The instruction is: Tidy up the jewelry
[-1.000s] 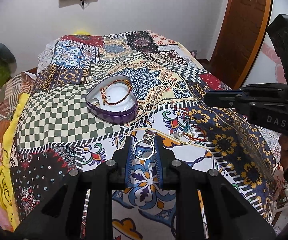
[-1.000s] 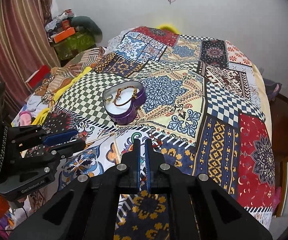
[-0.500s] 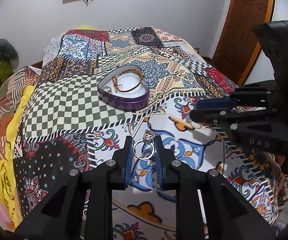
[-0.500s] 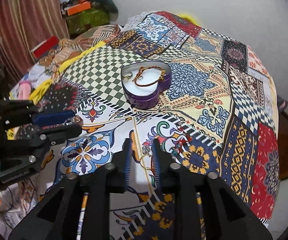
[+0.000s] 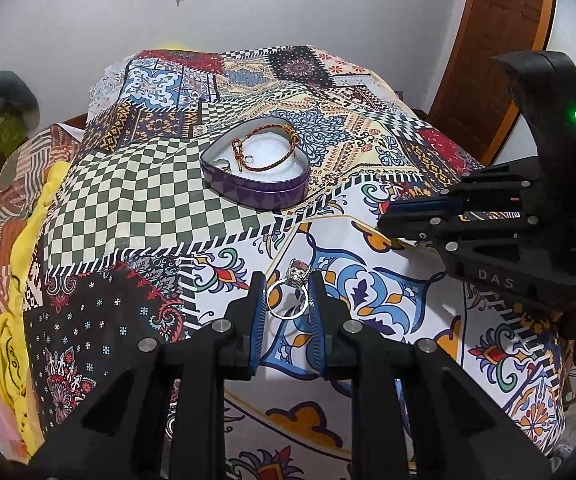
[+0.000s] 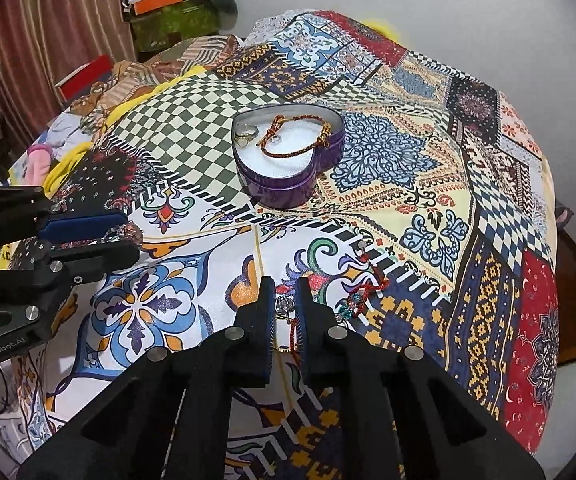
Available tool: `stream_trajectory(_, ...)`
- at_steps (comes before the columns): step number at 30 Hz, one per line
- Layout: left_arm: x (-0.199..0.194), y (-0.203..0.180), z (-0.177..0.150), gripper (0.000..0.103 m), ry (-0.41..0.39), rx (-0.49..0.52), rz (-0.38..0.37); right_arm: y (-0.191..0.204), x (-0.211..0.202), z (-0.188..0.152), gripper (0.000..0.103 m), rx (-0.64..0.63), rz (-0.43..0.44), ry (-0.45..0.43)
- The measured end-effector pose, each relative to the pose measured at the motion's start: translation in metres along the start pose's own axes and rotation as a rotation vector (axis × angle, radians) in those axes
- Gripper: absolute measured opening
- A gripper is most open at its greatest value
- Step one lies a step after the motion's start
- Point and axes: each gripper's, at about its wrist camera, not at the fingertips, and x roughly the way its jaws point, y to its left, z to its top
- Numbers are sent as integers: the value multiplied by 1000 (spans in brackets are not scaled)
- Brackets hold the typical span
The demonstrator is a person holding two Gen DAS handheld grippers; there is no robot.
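Note:
My left gripper [image 5: 287, 286] is shut on a silver ring with a pink stone [image 5: 289, 295], held above the patterned bedspread. A purple heart-shaped tin [image 5: 254, 174] sits farther back, holding a red-gold cord bracelet [image 5: 266, 151] and small rings; it also shows in the right wrist view [image 6: 288, 160]. My right gripper [image 6: 285, 294] is open, low over a red beaded bracelet [image 6: 361, 294] and a silver ring [image 6: 284, 305] lying between its fingers on the cloth. The left gripper also shows in the right wrist view [image 6: 126, 234], and the right gripper in the left wrist view [image 5: 387, 222].
The patchwork bedspread [image 6: 427, 160] covers the whole bed. Piled clothes and boxes [image 6: 156, 4] lie to the left by a curtain. A wooden door [image 5: 499, 48] stands at the right. White wall behind.
The right gripper has opened and dropped lower over the jewelry on the cloth. The left gripper has pulled back from the tin, still holding the ring.

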Motion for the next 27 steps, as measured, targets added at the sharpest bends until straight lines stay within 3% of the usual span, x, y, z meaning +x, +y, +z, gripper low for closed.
stream_trajectory(14, -19, -1, 14, 20, -49, -1, 10, -18, -65, 23, 9, 117, 61, -161)
stream_trajectory(27, -22, 15, 38, 20, -77, -13, 26, -22, -61, 50, 9, 143, 113, -202)
